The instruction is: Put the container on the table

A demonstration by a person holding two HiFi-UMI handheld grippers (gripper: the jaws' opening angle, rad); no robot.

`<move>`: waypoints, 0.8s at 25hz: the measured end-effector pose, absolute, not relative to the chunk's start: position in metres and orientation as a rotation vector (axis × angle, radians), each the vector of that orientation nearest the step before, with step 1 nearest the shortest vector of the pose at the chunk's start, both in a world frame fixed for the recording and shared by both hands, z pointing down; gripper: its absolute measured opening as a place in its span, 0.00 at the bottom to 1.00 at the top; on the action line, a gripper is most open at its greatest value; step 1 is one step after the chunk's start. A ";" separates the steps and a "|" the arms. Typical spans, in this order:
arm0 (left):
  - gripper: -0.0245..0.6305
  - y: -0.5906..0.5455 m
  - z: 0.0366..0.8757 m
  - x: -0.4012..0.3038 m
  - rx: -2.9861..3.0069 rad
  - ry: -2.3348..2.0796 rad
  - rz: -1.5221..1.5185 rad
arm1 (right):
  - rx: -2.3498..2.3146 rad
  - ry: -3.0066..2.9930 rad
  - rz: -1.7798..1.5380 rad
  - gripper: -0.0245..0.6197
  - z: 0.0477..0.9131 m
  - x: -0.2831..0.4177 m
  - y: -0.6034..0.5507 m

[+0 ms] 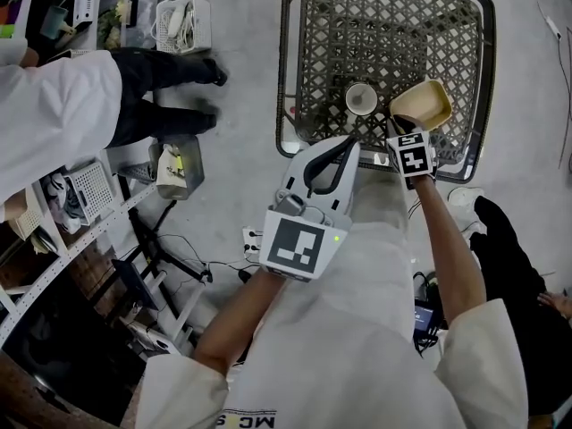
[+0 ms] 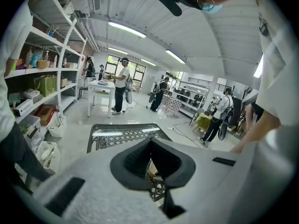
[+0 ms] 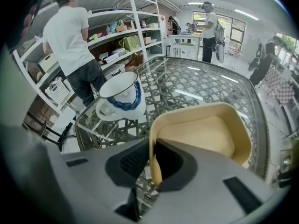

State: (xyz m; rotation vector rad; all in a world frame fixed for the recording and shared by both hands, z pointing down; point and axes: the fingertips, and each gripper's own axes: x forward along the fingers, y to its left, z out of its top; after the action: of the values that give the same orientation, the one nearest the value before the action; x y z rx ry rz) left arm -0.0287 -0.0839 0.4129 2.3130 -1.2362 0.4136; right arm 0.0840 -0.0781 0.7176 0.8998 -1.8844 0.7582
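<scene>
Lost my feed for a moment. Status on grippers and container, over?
Left gripper shut, empty. Right gripper shut on rim of tan rectangular container over lattice-top table. White blue-patterned cup stands beside it, apart.

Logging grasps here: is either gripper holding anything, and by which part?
The right gripper is shut on the tan container, pinching its near side wall at the rim. The left gripper is shut on nothing.
</scene>
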 end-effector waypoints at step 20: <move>0.07 -0.078 0.389 -0.034 2.371 -1.241 0.341 | 1.091 -2.017 0.695 0.08 0.625 0.089 -0.092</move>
State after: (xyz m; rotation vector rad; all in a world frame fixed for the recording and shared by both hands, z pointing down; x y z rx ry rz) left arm -0.0340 -0.0777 0.3889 2.3708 -1.2415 0.3414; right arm 0.0891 -0.0916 0.6250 1.0910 -2.0170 0.6948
